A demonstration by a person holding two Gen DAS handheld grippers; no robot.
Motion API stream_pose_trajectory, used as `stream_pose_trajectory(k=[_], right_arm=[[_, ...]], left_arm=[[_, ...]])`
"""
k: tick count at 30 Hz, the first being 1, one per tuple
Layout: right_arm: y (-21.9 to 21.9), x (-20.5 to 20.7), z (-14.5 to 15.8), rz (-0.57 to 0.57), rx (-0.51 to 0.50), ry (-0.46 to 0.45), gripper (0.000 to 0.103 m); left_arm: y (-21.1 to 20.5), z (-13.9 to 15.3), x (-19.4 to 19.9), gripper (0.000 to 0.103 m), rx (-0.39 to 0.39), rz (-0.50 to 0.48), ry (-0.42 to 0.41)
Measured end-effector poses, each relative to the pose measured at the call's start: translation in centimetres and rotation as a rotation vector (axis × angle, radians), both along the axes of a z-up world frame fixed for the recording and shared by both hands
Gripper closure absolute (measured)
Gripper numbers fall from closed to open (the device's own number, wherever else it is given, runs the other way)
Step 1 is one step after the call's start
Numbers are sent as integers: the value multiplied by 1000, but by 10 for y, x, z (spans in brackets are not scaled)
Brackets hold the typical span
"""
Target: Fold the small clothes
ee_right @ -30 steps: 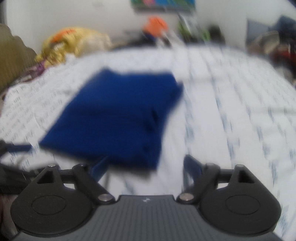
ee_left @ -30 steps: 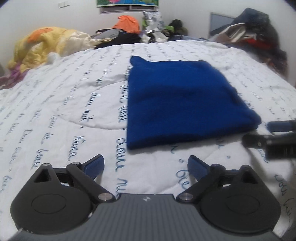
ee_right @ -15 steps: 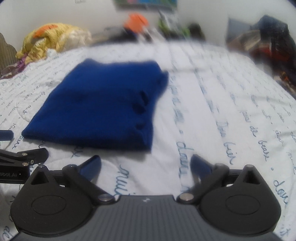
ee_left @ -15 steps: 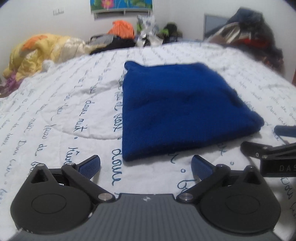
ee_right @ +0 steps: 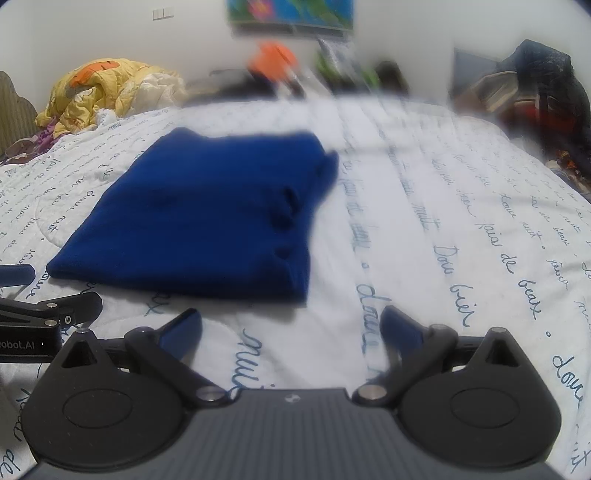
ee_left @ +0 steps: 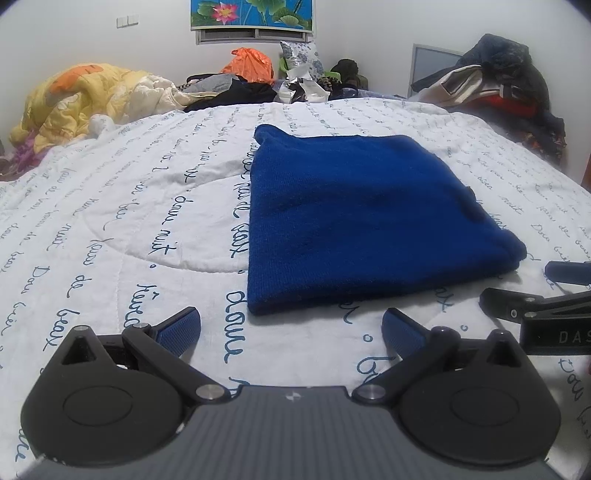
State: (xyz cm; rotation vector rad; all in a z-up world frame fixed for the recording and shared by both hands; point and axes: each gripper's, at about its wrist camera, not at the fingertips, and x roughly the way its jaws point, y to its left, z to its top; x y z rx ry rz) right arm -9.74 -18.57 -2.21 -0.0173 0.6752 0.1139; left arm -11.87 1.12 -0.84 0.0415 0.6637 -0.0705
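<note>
Folded blue knit garment (ee_left: pixel 354 221): lies flat on the bed quilt (ee_left: pixel 129 206), just ahead of both hand-held grippers and touching neither. In the left wrist view its near edge sits ahead and slightly right of centre; in the right wrist view (ee_right: pixel 207 218) it lies ahead and to the left.

Left hand-held gripper (ee_left: pixel 291 326): fingers spread wide, nothing between them, low over the quilt. The right wrist view shows it side-on at the left edge (ee_right: pixel 22 291), near the garment's near-left corner.

Right hand-held gripper (ee_right: pixel 291 326): fingers spread wide, nothing held. Its tips enter the left wrist view from the right edge (ee_left: pixel 535 291), near the garment's near-right corner.

Quilt: white, printed with blue cursive script.

Left wrist view only, sharp: lotus picture (ee_left: pixel 251 14) on the far wall, orange bag (ee_left: pixel 251 62) and dark clothing beyond the bed. The right wrist view blurs these.

Both views: yellow comforter (ee_left: pixel 85 99) far left, heap of dark clothes (ee_left: pixel 513 88) far right.

Right wrist view only: dark folds along the garment's right side.
</note>
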Motion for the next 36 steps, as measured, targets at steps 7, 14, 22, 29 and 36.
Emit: stream_pose_trajectory(k=[7, 14, 22, 29, 36], right_arm=[[1, 0, 1, 0, 1, -1, 0], [1, -1, 1, 1, 2, -2, 0], [4, -3, 1, 9, 3, -7, 0], [4, -4, 1, 8, 3, -7, 0], [4, -4, 1, 8, 4, -7, 0]], left_arm=[[0, 0, 0, 0, 0, 2, 0], [0, 0, 0, 0, 0, 2, 0], [0, 0, 0, 0, -1, 1, 0], [1, 0, 0, 0, -1, 1, -1], [1, 0, 0, 0, -2, 2, 0]])
